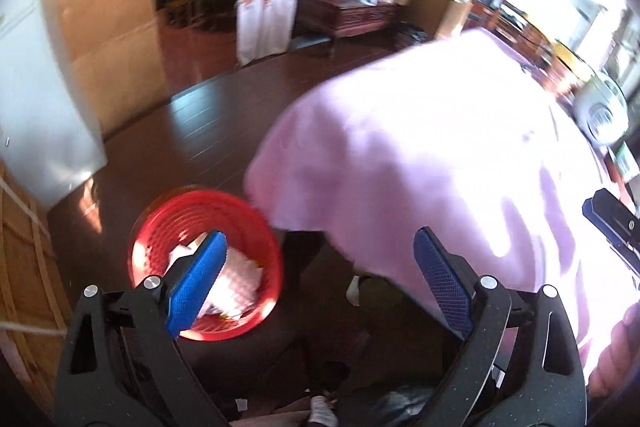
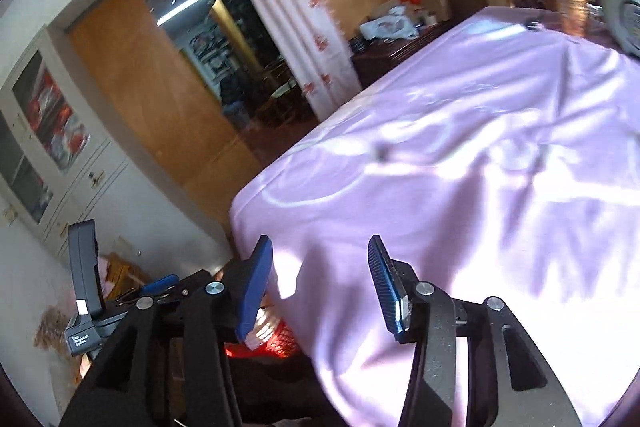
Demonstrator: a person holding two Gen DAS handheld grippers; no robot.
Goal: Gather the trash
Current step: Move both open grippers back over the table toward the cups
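Pink cloth (image 2: 460, 147) covers the table, filling the right of both views; dark wood floor (image 1: 192, 115) to its left. Red basket (image 1: 206, 263) stands on the floor near the table's corner, white crumpled trash (image 1: 236, 281) inside.

Left gripper (image 1: 320, 267) above the basket, tongs wide apart, nothing between. Right gripper (image 2: 316, 287) over the near table edge, tongs apart, empty.

Judged step: between drops, both hands free. A small dark scrap (image 2: 382, 151) lies farther out on the cloth; next move calls for reaching it.

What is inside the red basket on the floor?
The red basket holds crumpled white paper trash. The left gripper's finger covers part of it, so the rest is hidden.
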